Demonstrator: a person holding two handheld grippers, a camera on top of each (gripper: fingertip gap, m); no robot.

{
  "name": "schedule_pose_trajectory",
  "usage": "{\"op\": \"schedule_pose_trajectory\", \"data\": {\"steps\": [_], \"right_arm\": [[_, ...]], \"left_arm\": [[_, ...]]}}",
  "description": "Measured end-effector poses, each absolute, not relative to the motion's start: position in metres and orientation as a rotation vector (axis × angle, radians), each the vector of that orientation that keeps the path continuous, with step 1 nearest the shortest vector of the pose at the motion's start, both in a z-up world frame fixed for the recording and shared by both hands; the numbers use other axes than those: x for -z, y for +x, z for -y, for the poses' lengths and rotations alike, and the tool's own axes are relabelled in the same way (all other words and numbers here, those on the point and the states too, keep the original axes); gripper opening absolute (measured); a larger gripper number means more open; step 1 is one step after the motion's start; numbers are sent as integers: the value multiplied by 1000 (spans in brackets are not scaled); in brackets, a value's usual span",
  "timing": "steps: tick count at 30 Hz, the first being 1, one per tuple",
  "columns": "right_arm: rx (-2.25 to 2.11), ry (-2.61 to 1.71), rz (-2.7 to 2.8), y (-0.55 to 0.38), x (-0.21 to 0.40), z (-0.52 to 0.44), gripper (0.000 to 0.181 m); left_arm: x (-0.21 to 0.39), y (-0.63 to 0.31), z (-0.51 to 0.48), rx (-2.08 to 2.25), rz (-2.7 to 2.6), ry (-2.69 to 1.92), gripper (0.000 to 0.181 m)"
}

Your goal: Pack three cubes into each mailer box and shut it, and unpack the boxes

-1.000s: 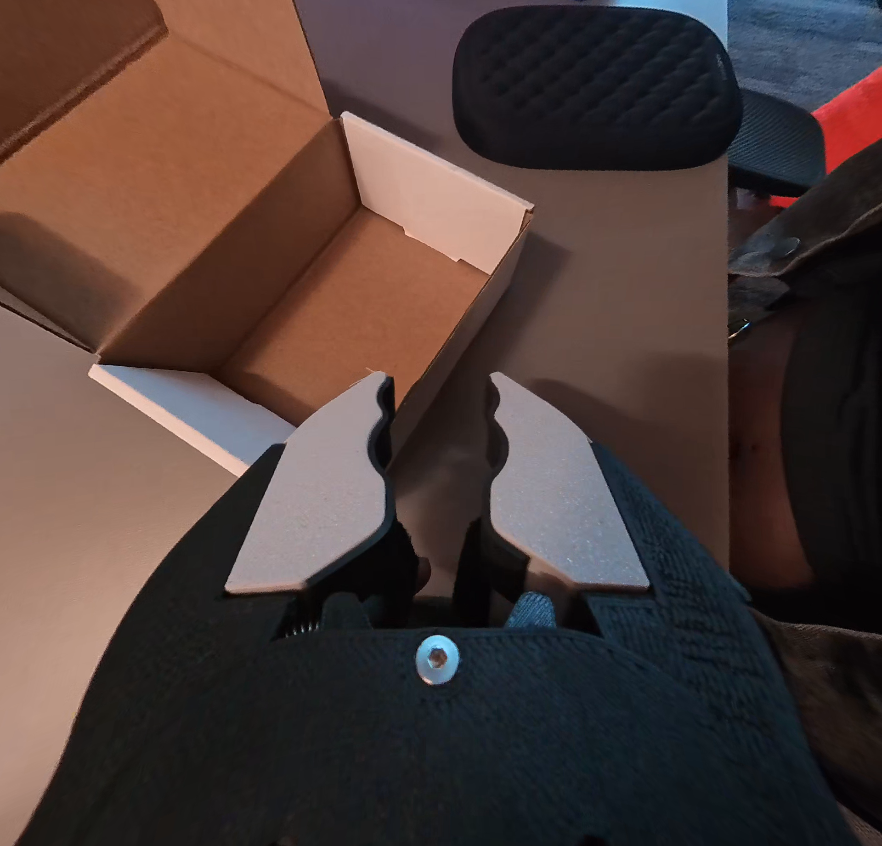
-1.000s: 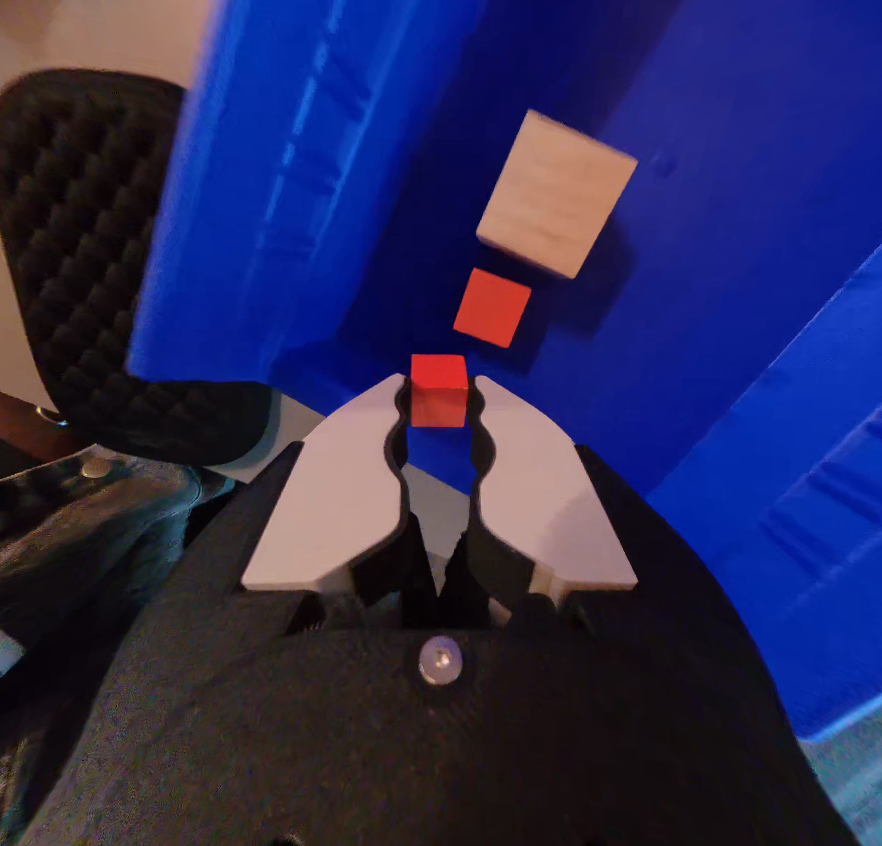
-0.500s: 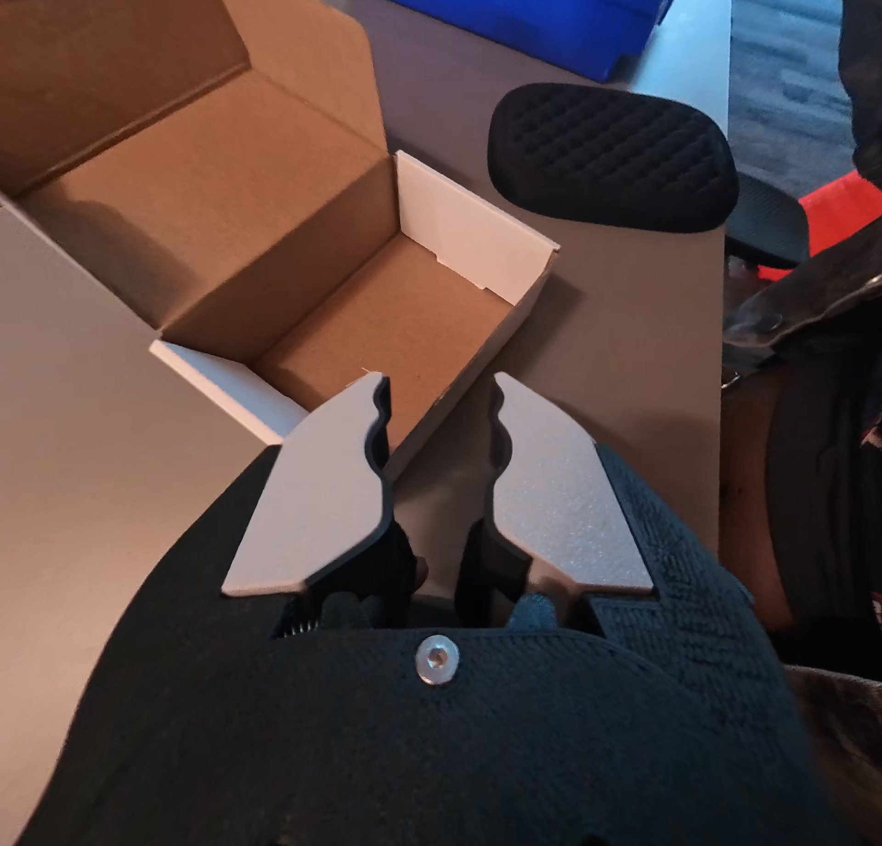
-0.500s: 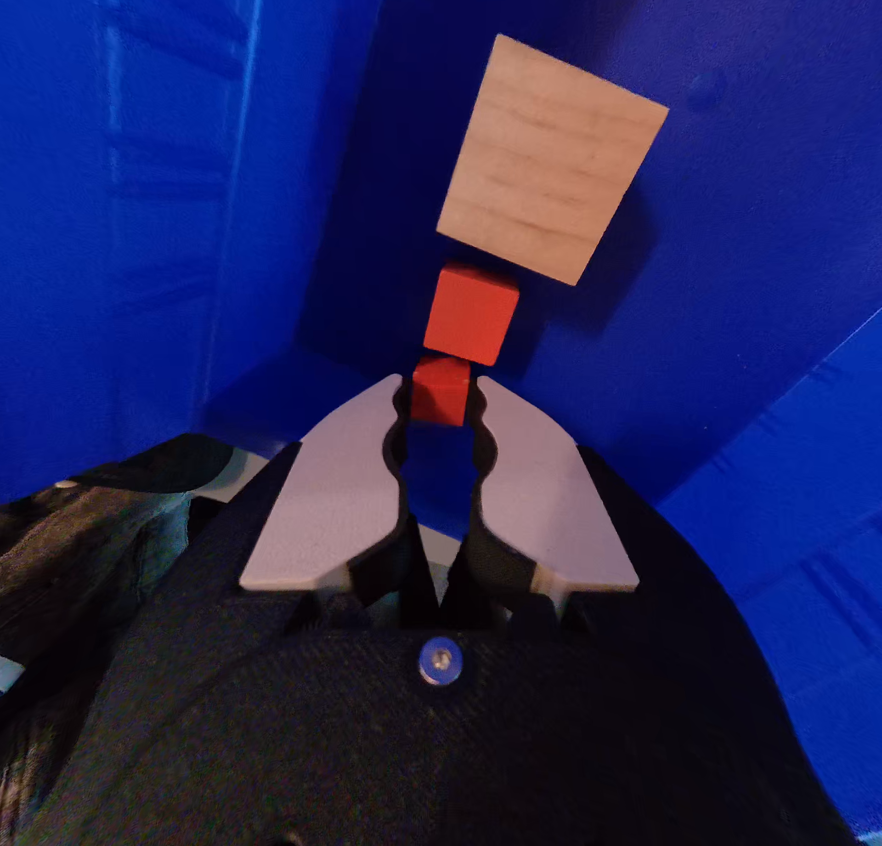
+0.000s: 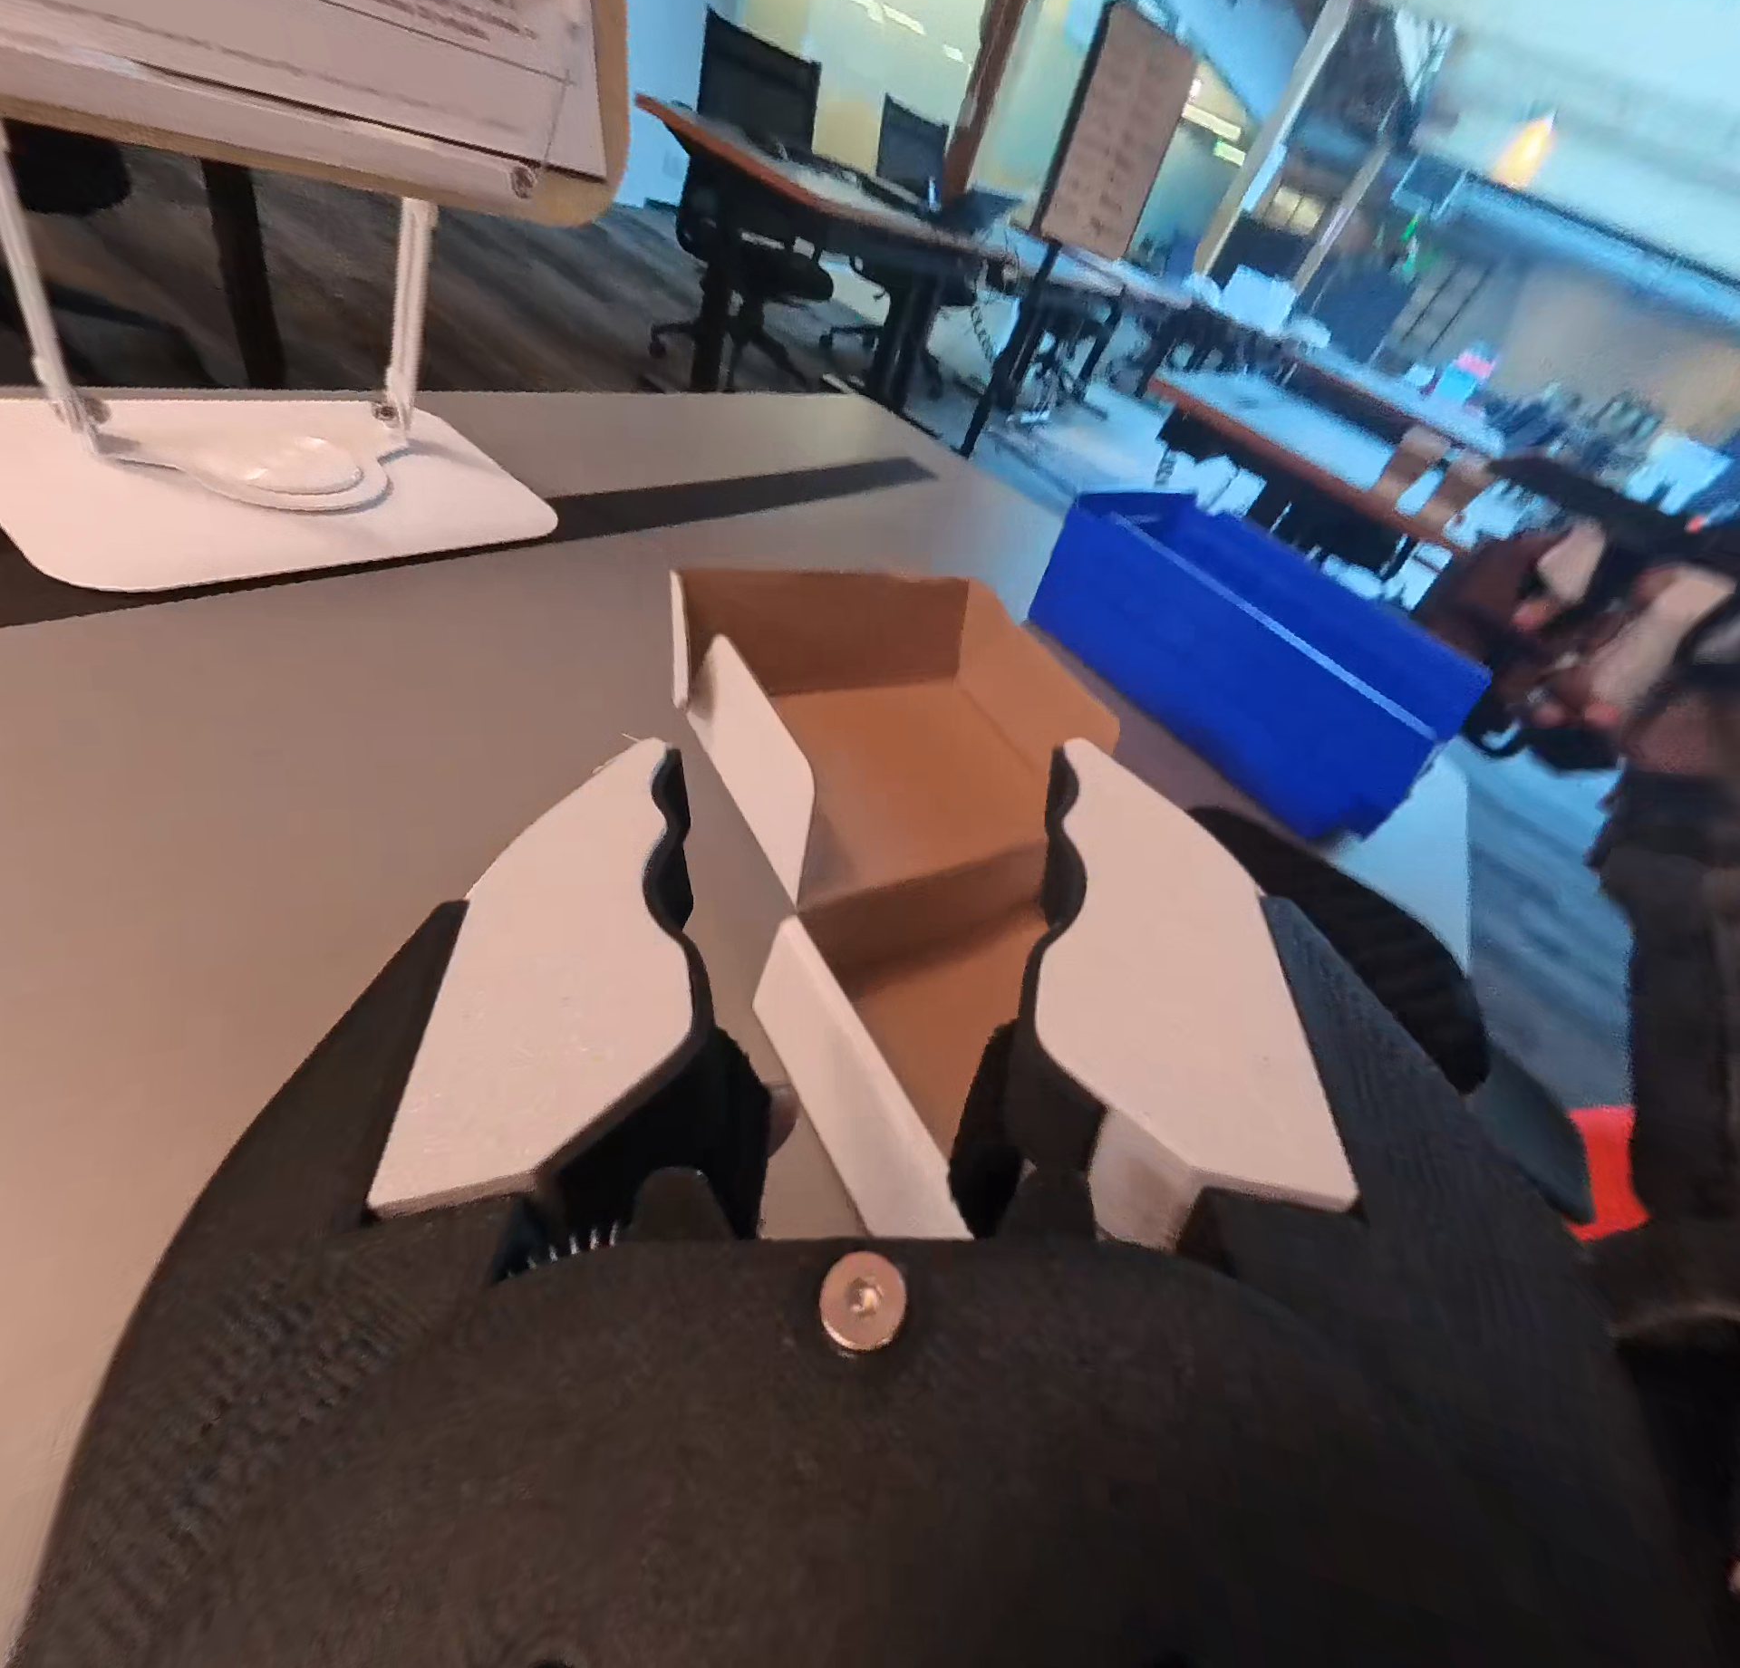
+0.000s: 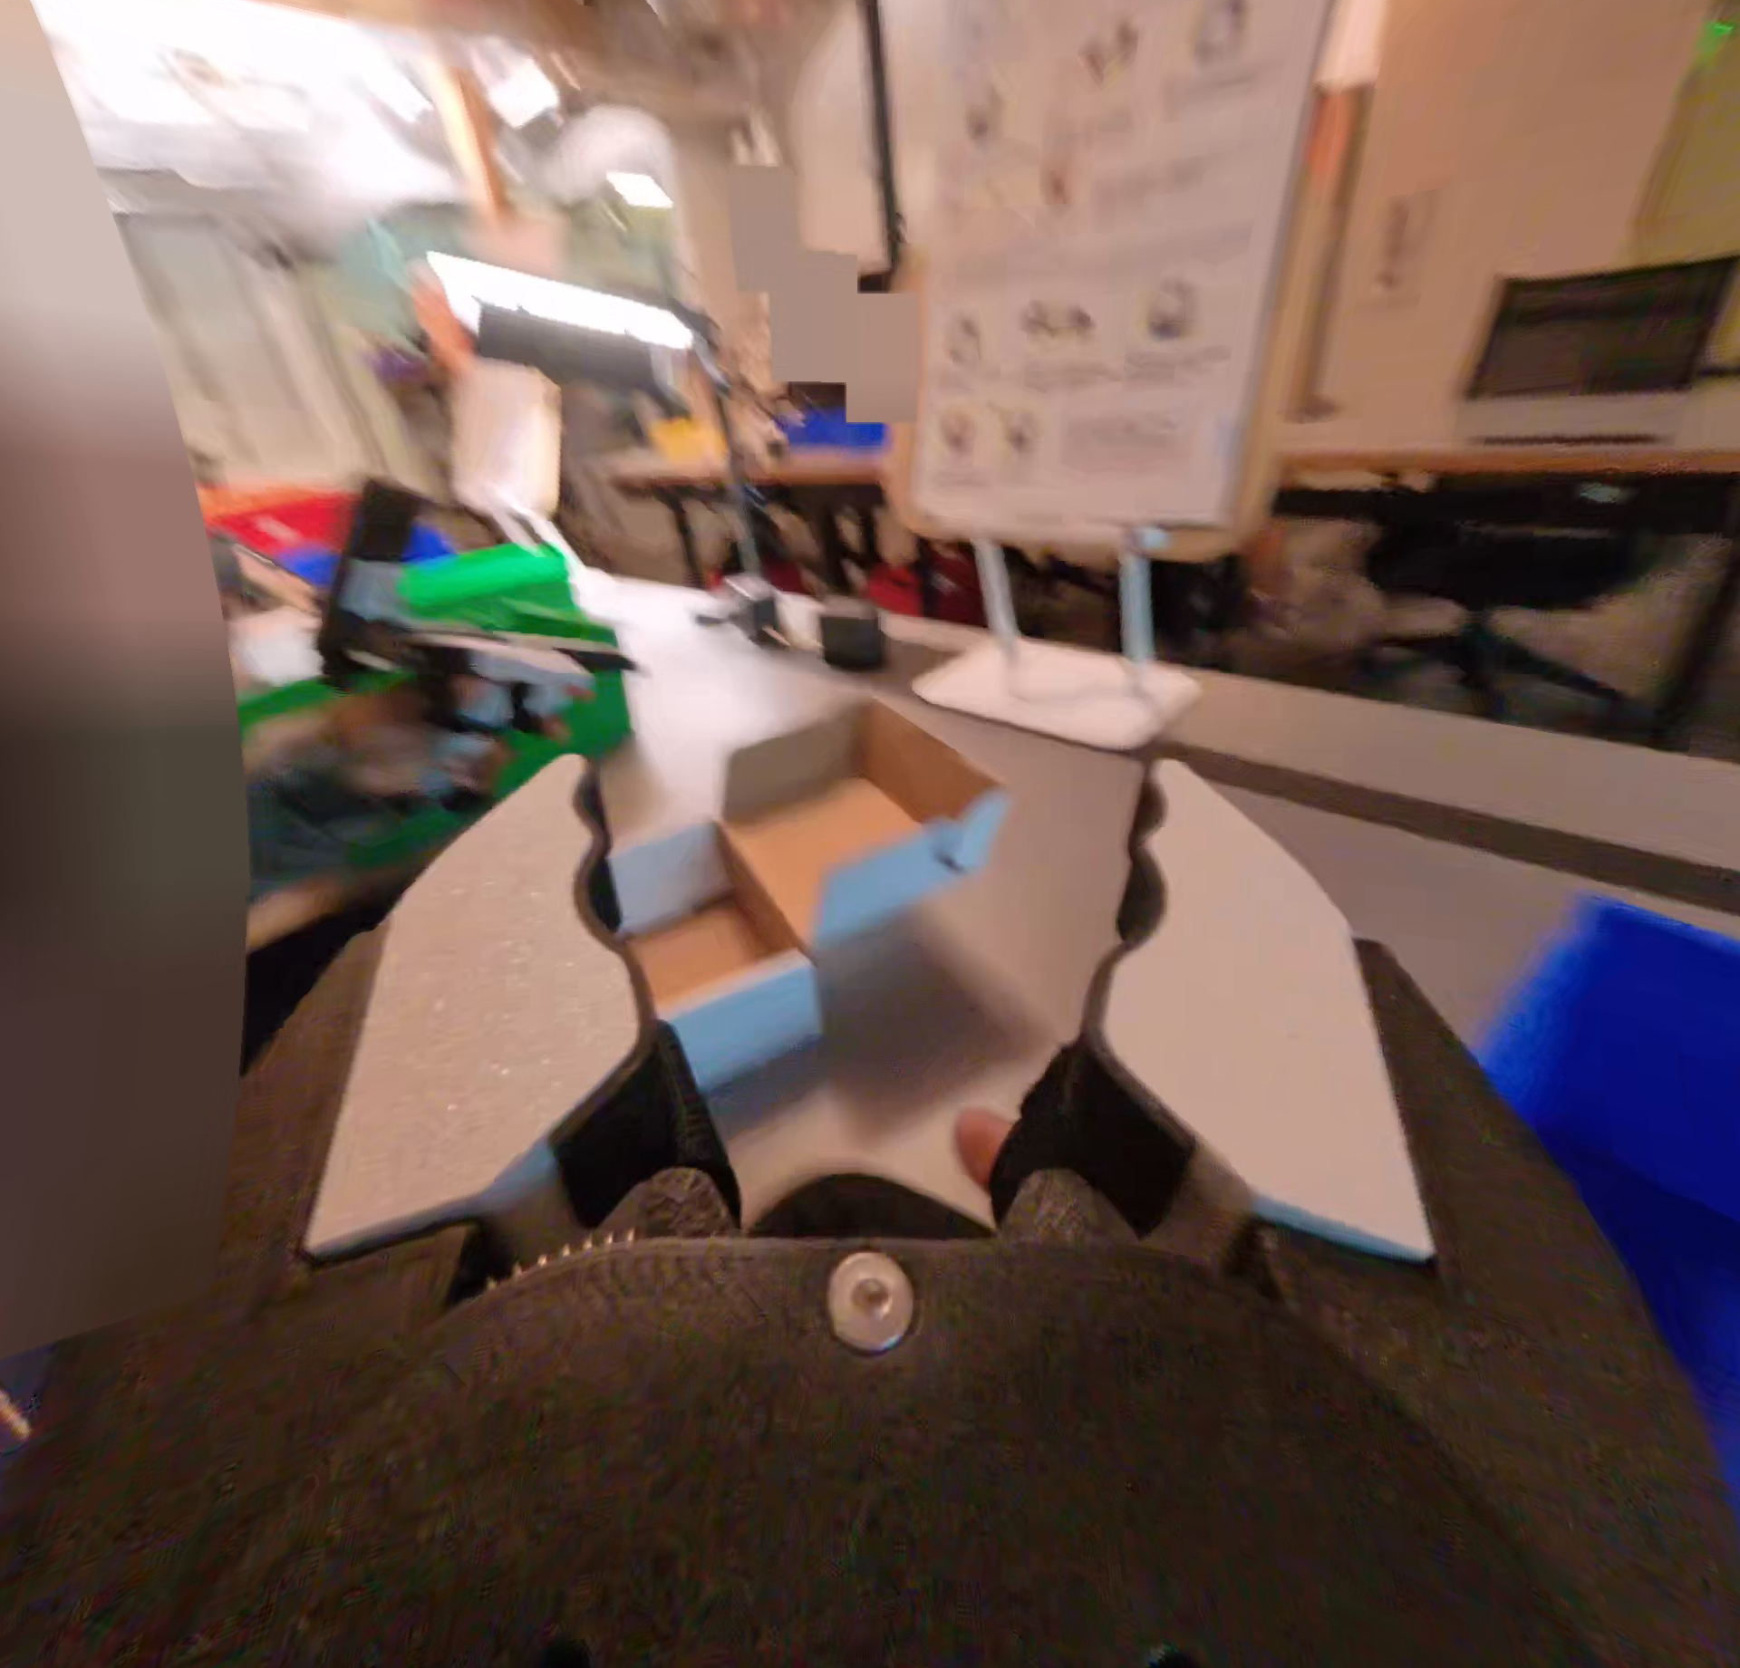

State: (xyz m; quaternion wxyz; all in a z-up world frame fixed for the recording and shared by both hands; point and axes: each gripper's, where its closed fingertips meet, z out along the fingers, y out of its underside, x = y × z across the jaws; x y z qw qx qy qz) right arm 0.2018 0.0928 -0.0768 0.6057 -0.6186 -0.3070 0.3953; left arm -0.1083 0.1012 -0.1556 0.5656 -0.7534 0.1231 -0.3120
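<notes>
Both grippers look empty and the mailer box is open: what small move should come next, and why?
Probably swing the right gripper back toward the blue bin. Its jaws stand wide apart holding nothing, and the open mailer box shows only bare cardboard inside, so cubes are needed.

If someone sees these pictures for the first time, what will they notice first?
Probably the open cardboard mailer box on the grey table, empty as far as can be seen, framed by the wide-open left gripper. Next, the bright blue bin right of the box, and the white sign stand behind.

Office desks [image 5: 942, 201], black chairs [image 5: 753, 211]
</notes>
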Motion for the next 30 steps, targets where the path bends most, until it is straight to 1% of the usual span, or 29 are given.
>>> {"op": "schedule_pose_trajectory", "data": {"steps": [2,3,4,5,7,9,10,15,19,22,25,30], "right_arm": [[-1116,-1385,709,167,78,-86,110],[-1184,-1406,708,152,86,-89,107],[-1213,-1454,734,138,101,-93,95],[-1197,-1522,753,128,120,-103,77],[-1110,-1655,725,119,155,-131,33],[-1089,-1748,726,113,181,-149,15],[-1101,-1792,726,111,191,-155,11],[-1170,-1929,720,96,224,-174,8],[-1225,-1987,774,78,239,-174,7],[-1236,-2046,831,66,250,-173,7],[-1236,-2019,843,59,246,-176,3],[-1278,-1940,848,57,231,-174,5]], "left_arm": [[157,-113,-114,794,-247,-1771,68],[162,-118,-123,799,-218,-1793,62],[169,-123,-131,805,-193,-1818,56],[178,-126,-138,817,-185,-1851,46],[198,-129,-146,827,-198,-1938,29],[217,-129,-152,819,-236,-2010,20],[225,-126,-153,845,-251,-2040,17],[251,-114,-165,1035,-219,-2095,18],[254,-100,-164,1149,-262,-2092,18],[262,-91,-162,1135,-324,-2148,18],[256,-88,-161,1107,-367,-2115,14],[237,-87,-149,1066,-452,-2029,14]]}}
